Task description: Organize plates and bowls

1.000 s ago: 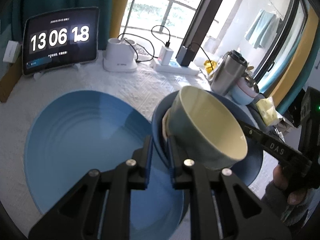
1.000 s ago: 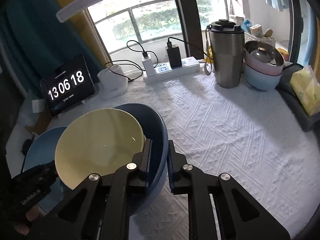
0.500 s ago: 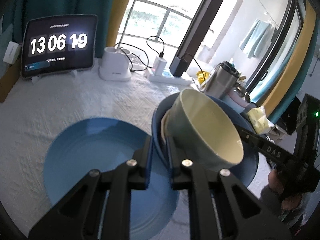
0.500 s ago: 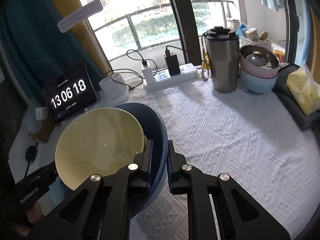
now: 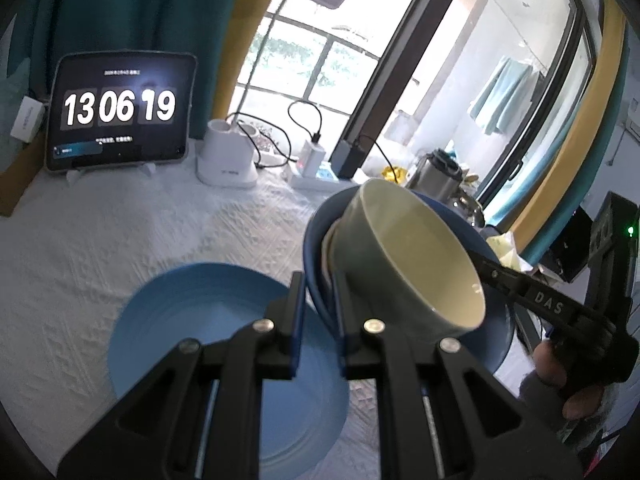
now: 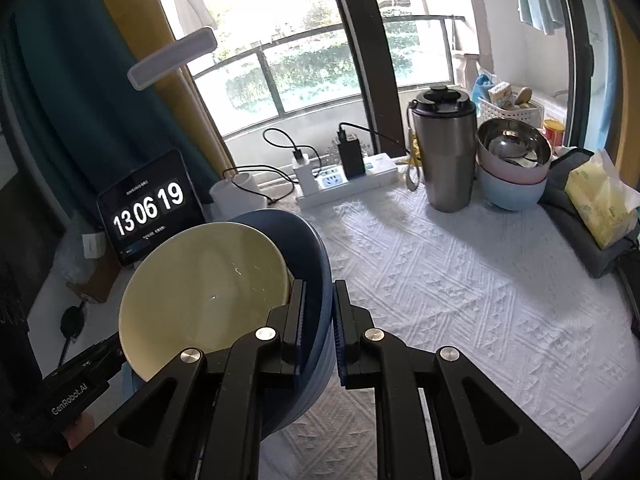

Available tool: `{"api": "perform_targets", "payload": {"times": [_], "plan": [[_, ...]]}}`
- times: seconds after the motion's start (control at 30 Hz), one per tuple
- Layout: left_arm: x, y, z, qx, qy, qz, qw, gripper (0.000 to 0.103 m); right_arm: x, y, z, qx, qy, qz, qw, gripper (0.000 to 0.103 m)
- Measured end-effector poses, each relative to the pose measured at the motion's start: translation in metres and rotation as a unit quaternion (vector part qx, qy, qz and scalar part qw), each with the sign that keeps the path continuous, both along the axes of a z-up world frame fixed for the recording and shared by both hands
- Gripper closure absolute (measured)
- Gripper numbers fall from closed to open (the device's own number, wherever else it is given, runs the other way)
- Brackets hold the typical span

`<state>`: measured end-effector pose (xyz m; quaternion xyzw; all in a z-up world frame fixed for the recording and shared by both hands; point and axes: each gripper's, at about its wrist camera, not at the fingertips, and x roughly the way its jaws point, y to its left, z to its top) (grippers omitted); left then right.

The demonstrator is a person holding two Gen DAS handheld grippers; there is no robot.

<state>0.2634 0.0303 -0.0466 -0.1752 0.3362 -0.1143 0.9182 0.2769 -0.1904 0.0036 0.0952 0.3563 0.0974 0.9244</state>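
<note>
1. Where the left claw (image 5: 316, 320) looks out, its jaws are clamped on the near rim of the blue bowl (image 5: 314, 248), which hangs tilted above the plate (image 5: 192, 320). The cream bowl (image 5: 412, 264) sits nested inside it, mouth tipped to the right. The plate lies flat on the cloth (image 5: 120, 232), below and left of the bowls, closer to this hand than to the other. The right claw (image 5: 484, 268) comes in from the far side to the opposite rim, so the bowls hang between the two. Bare cloth runs back to the clock (image 5: 120, 110) and charger (image 5: 226, 160).

2. From the right claw (image 6: 318, 330), the jaws pinch the blue bowl (image 6: 308, 248) at its rim; the cream bowl (image 6: 204, 292) faces left inside it. The left claw (image 6: 80, 380) shows at lower left. To the right the cloth (image 6: 460, 280) is wide open up to the flask (image 6: 442, 152) and the stacked bowls (image 6: 510, 172); I'd judge that side roomiest for setting down. The table edge curves close at lower right.
</note>
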Motion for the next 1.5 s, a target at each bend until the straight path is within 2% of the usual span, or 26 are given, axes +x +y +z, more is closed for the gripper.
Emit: {"api": "perform_targets", "payload": {"times": [0.3,0.77,1.03,1.27,1.5], "plan": [[-0.016,0.032,0.001,0.002,-0.002,0.025,0.9997,0.092,-0.002,0.031,0.005,0.007,-0.002,0.024,1.000,0.089],[-0.040,0.080,-0.021,0.013,0.023,0.062,0.9977,0.092,-0.001,0.089,-0.020,0.019,0.029,0.065,0.997,0.089],[-0.040,0.084,-0.032,0.035,0.040,0.066,0.9964,0.091,0.003,0.098,-0.042,0.034,0.051,0.073,0.995,0.089],[-0.039,0.072,-0.027,0.057,0.024,0.054,0.9966,0.090,0.007,0.095,-0.060,0.037,0.069,0.066,0.995,0.089],[-0.038,0.064,-0.026,0.077,0.015,0.053,0.9955,0.089,0.007,0.092,-0.070,0.009,0.079,0.058,0.995,0.090]]}}
